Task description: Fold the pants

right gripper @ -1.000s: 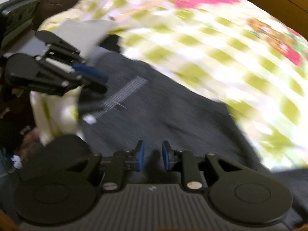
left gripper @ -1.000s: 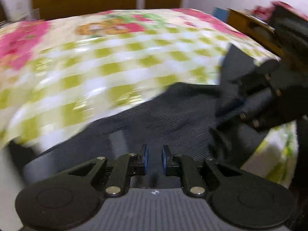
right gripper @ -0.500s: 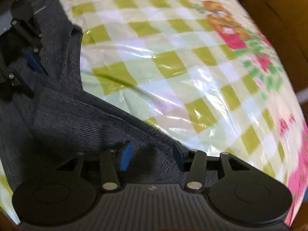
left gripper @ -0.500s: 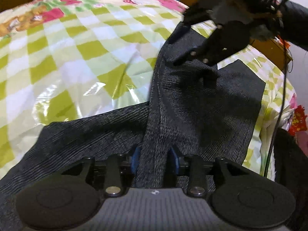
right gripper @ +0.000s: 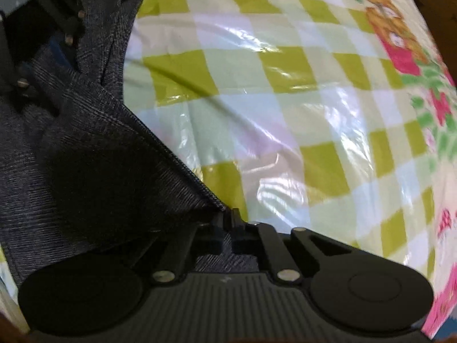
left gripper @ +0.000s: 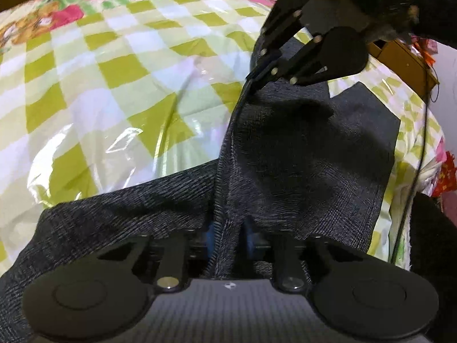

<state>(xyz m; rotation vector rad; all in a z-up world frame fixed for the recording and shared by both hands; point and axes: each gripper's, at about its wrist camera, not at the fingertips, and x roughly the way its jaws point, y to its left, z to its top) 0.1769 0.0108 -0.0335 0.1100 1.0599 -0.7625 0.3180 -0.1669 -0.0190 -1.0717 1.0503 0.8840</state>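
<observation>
Dark grey pants (left gripper: 300, 157) lie across the near right part of a bed covered in a green-and-white checked plastic sheet (left gripper: 114, 85). My left gripper (left gripper: 228, 237) is at the bottom of its view. Its jaws are closing, and the blue pads press a raised fold of the pants. In the same view my right gripper (left gripper: 251, 81) pinches the far end of that fold. In the right wrist view the right gripper (right gripper: 228, 217) is shut on the pants' edge (right gripper: 85, 157). The left gripper (right gripper: 57, 45) shows at the top left, half buried in cloth.
The checked sheet (right gripper: 285, 85) stretches away with pink flower and bear prints at its far edge. A wooden piece of furniture (left gripper: 400, 54) stands beyond the bed's right side. A thin black cable (left gripper: 422, 143) hangs there, with red items (left gripper: 445, 177) beside it.
Both grippers swept in over the pants and opened around the fabric. Now both have shut on it, and the fold between them is pulled taut.
</observation>
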